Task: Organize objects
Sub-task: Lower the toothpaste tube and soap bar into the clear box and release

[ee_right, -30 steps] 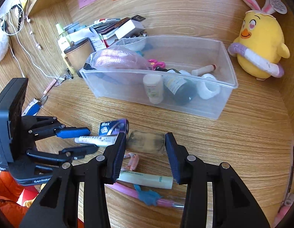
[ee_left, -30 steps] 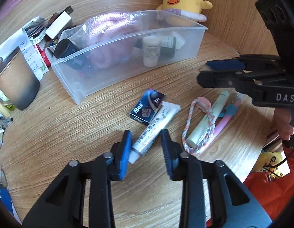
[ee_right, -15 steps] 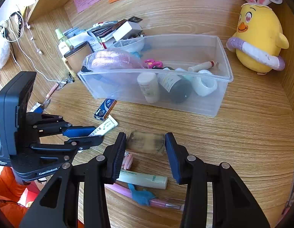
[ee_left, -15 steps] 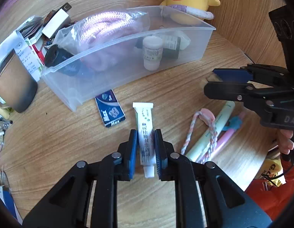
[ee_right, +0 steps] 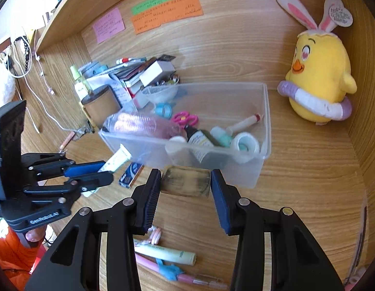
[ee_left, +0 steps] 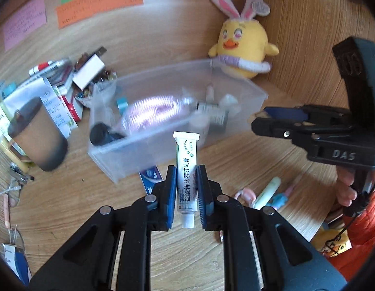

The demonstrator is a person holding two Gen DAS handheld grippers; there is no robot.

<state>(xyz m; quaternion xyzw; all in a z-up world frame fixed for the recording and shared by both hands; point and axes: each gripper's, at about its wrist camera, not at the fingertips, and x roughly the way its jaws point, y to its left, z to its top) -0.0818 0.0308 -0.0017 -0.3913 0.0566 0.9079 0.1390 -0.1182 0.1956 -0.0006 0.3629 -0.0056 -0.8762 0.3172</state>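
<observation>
The left gripper (ee_left: 186, 189) has its blue fingers (ee_left: 171, 189) clamped on a white ointment tube (ee_left: 186, 172), which stands upright between them at the lower middle of the left wrist frame, cap end down and crimped end up, clear of the wooden counter (ee_left: 66, 206). In the right wrist frame the same tube shows at middle left, slanting out of those fingers.

The right gripper (ee_right: 186, 189) holds a smudged rectangular eraser block (ee_right: 186, 181) squeezed between its fingers (ee_right: 152, 194) at the frame's centre, lifted off the counter.

Just past both grippers lies a small blue box (ee_right: 131, 175) flat on the counter, beside the front wall of the clear plastic bin (ee_right: 256, 169). The bin holds a bagged pink rope (ee_right: 143, 126), pink scissors (ee_right: 185, 118), a dark bottle (ee_right: 202, 140), a white tape roll (ee_right: 245, 145), a syringe-like tube (ee_right: 245, 122) and a white jar (ee_right: 176, 146).

At the bottom of the right wrist frame a pale green pen-like stick (ee_right: 168, 254) and a pink pen (ee_right: 187, 277) with a blue charm lie on the counter, with a pink braided cord (ee_right: 155, 234) just above them.

At upper right a yellow chick plush (ee_right: 318, 80) with bunny ears sits against the wooden wall. At upper left, a brown lidded cup (ee_right: 100, 104) stands beside a pile of booklets and boxes (ee_right: 143, 72), and coloured notes (ee_right: 168, 12) are stuck to the back panel.
</observation>
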